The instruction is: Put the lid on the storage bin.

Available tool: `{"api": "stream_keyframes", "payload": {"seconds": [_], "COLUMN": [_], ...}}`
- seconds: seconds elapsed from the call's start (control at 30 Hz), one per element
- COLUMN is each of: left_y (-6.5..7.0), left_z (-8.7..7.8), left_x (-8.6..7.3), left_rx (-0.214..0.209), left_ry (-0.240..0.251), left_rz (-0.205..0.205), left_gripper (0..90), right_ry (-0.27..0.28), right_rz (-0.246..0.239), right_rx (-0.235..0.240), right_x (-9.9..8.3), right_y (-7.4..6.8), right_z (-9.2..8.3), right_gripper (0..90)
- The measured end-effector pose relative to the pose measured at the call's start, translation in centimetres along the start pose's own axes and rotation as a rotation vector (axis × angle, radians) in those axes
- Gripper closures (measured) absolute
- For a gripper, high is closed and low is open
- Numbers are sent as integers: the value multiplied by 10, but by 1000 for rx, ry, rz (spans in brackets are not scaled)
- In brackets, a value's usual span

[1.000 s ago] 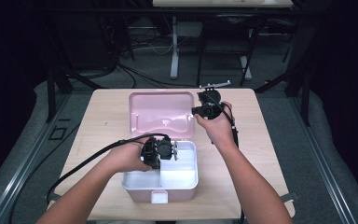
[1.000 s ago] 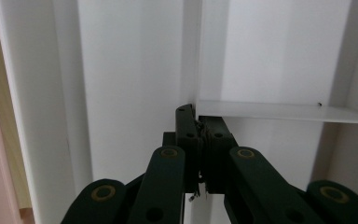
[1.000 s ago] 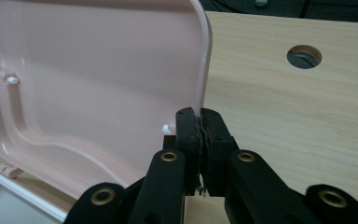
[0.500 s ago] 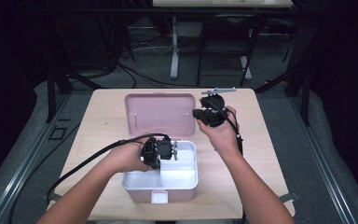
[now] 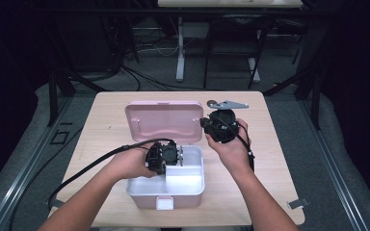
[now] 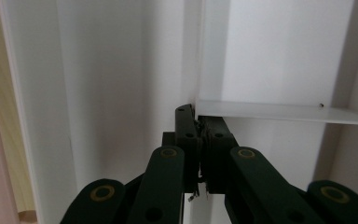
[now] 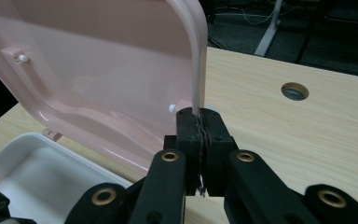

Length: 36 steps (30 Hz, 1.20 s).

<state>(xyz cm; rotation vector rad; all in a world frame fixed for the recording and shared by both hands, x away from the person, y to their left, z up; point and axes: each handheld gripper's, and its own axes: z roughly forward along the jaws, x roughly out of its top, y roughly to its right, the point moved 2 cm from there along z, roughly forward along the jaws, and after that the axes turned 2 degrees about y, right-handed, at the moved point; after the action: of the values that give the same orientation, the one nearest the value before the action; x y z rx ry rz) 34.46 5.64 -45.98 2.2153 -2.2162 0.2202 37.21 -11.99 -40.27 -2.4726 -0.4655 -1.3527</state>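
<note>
A white storage box [image 5: 188, 180] with a pink lid [image 5: 166, 120] is set near the middle of the light wooden counter [image 5: 106, 115], and the step in hand appears to be the opening of that lid. The lid is seen raised on its hinge at the far side of the box, its inner face turned toward the person. In the right gripper view the right gripper [image 7: 199, 128] is held at the lid's right edge, its fingers closed on the thin pink rim, which rises from between the fingertips. In the high view the same gripper [image 5: 220, 126] is seen at the lid's right corner, carried in the person's right hand [image 5: 231, 147]. The left gripper [image 5: 166, 156] is held low over the box, at the top of the inner divider [image 5: 166, 179] that splits the box into compartments. In the left gripper view its fingers [image 6: 186, 135] are drawn fully together just at the end of a white partition edge [image 6: 279, 112]; whether that edge is pinched or merely touched cannot be told, though the box is judged to be steadied there. Both compartments look empty. The next move is judged to call for the lid being swung fully back until it rests open, with the grip on the rim kept light so that the thin plastic is not bent, and the box held down meanwhile so that it is not tipped or dragged across the counter.
</note>
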Motion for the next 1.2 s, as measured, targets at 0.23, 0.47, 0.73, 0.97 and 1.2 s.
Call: {"api": "stream_keyframes", "payload": {"seconds": [0.23, 0.47, 0.73, 0.97, 1.2], "left_y": [3, 2, 4, 8, 8], "left_z": [0, -1, -7, -22, -33], "left_x": [0, -5, -20, -36, -61], "left_rx": [24, 26, 38, 75, 95], "left_ry": [4, 41, 140, 238, 337], "left_rz": [-4, -35, -108, -178, -306], "left_gripper": [866, 860, 852, 839, 800], "right_ry": [27, 30, 31, 42, 50], "right_rz": [-19, -28, -30, -25, -23], "right_rx": [27, 19, 18, 29, 27], "right_x": [-6, -7, -7, -9, -11], "right_y": [-4, -6, -6, -6, -6], "right_z": [-6, -8, -8, -9, -11], "right_gripper": [878, 879, 878, 875, 872]}}
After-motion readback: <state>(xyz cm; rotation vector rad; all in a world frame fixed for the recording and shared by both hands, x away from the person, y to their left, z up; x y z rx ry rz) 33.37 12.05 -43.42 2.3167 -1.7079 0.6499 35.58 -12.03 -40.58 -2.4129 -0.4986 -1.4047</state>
